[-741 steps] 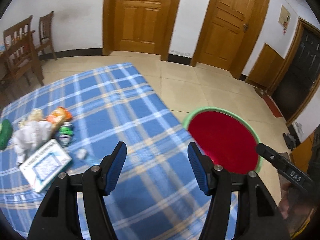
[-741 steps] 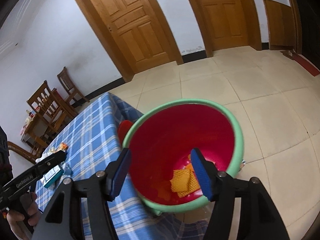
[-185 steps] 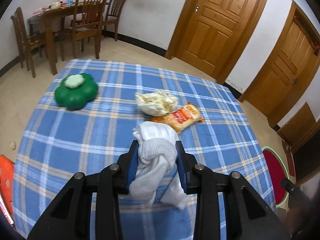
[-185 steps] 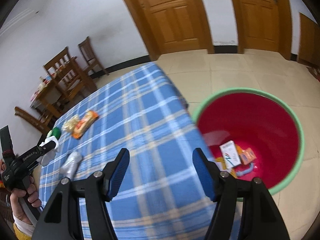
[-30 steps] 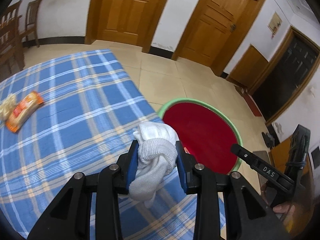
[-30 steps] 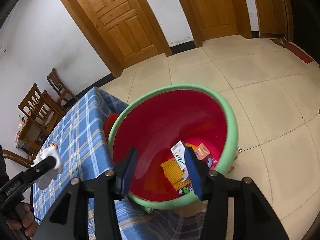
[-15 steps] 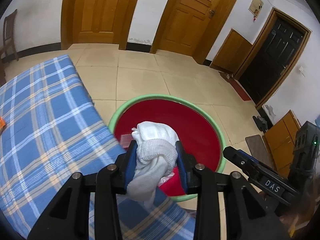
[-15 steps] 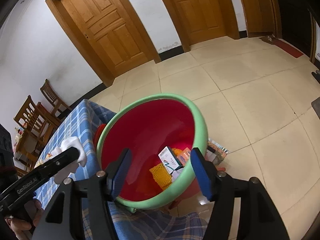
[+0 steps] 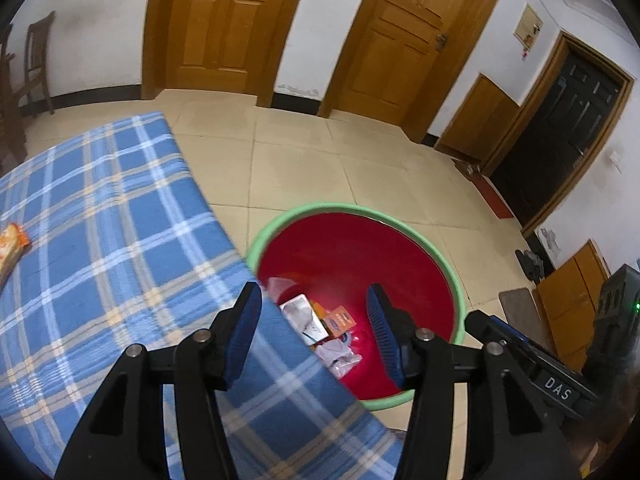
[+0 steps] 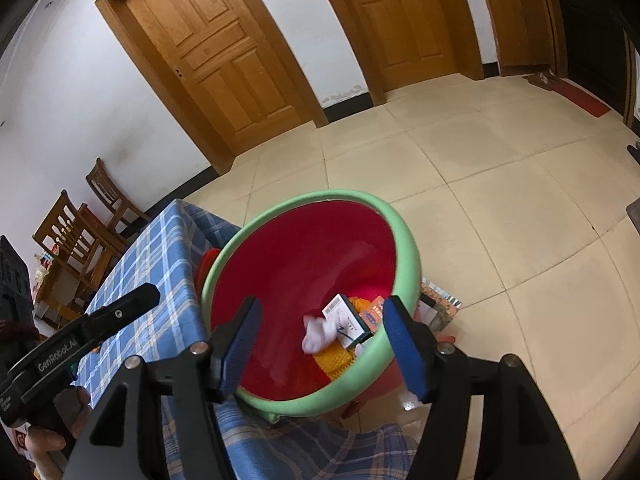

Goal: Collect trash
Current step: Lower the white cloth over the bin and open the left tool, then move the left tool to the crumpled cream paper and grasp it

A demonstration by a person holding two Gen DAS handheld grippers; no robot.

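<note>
The red bin with a green rim (image 9: 448, 264) (image 10: 408, 248) stands on the floor beside the blue plaid table (image 9: 100, 240) (image 10: 160, 264). Inside it lie a white wad of cloth (image 10: 318, 334), a white box (image 10: 346, 322), an orange packet (image 9: 340, 320) and other wrappers. My left gripper (image 9: 314, 332) is open and empty above the table's edge and the bin; it also shows in the right wrist view (image 10: 80, 340). My right gripper (image 10: 320, 344) is open and empty over the bin's near rim. An orange snack packet (image 9: 10, 246) lies on the table at far left.
Tiled floor (image 9: 320, 152) surrounds the bin. Wooden doors (image 9: 216, 20) line the far wall. Wooden chairs (image 10: 80, 232) stand beyond the table. A small red stool (image 10: 206, 264) sits between table and bin. A patterned box (image 10: 440, 306) lies on the floor behind the bin.
My left gripper has opened and the white cloth wad has dropped into the bin. The right gripper stays open over the bin.
</note>
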